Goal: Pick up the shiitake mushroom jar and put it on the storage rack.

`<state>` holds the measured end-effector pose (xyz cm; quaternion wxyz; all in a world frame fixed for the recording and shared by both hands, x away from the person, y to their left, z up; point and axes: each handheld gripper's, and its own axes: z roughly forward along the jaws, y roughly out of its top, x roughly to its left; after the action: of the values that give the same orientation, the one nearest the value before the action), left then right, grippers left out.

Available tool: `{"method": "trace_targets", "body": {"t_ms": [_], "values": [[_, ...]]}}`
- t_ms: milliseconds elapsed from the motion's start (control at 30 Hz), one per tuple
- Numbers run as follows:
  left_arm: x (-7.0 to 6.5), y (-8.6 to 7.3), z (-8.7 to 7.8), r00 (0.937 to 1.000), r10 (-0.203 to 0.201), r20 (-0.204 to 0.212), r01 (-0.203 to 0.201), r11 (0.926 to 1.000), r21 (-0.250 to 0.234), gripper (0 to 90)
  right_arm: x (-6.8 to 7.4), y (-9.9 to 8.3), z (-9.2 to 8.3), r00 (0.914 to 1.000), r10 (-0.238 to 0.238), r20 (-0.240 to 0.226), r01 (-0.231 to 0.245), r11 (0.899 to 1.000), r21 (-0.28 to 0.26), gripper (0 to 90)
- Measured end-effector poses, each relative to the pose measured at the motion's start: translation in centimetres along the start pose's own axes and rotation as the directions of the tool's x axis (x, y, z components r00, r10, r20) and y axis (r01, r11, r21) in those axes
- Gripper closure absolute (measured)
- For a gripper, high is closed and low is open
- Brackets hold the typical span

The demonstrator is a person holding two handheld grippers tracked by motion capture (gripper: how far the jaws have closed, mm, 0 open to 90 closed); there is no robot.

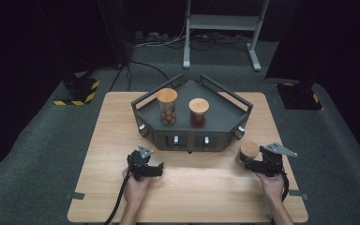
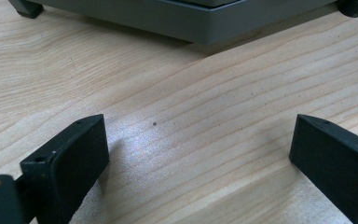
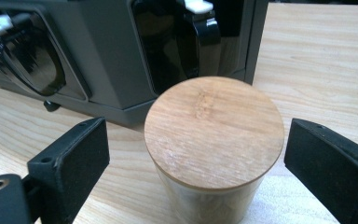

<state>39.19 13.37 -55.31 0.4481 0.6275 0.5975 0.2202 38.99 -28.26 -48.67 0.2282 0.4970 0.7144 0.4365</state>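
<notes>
While the right tongs [image 3: 196, 163] stand spread wide, the jar [image 3: 213, 140] sits squarely between their jaws, a gap showing on either side of its wooden lid, nothing pinched yet. That's the relation that counts: the jar stands upright, its long axis vertical, dead ahead of these tongs, so the squeeze would come straight across its sides. In the high view the right tongs [image 1: 255, 164] are low at the tabletop's right edge, with the jar [image 1: 249, 151] just off the rack's [image 1: 192, 136] front right corner. Clearly the right hand is the nearer one. Over to the left tongs [image 1: 151, 169], also spread, gripping nothing, hovering over bare tabletop [image 2: 177, 107] near the front left of the rack, well apart from the jar. Up on the rack, two more jars: nuts jar [image 1: 167, 106] left, red jar [image 1: 198, 112] right.
</notes>
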Motion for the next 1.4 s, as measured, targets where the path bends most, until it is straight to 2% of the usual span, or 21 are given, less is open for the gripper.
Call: {"method": "trace_targets", "body": {"t_ms": [567, 1400], "values": [[0.0, 0.0, 0.0, 1.0, 0.0, 0.0, 0.0, 1.0, 0.0, 4.4, -0.1, -1.1, 1.3, 0.9999, 0.012, 0.006, -0.013, 0.998, 0.054, 6.8], [0.0, 0.0, 0.0, 1.0, 0.0, 0.0, 0.0, 1.0, 0.0, 4.4, -0.2, -1.8, 2.9, 0.9996, 0.013, 0.026, -0.016, 0.994, 0.11, 9.4]]}}
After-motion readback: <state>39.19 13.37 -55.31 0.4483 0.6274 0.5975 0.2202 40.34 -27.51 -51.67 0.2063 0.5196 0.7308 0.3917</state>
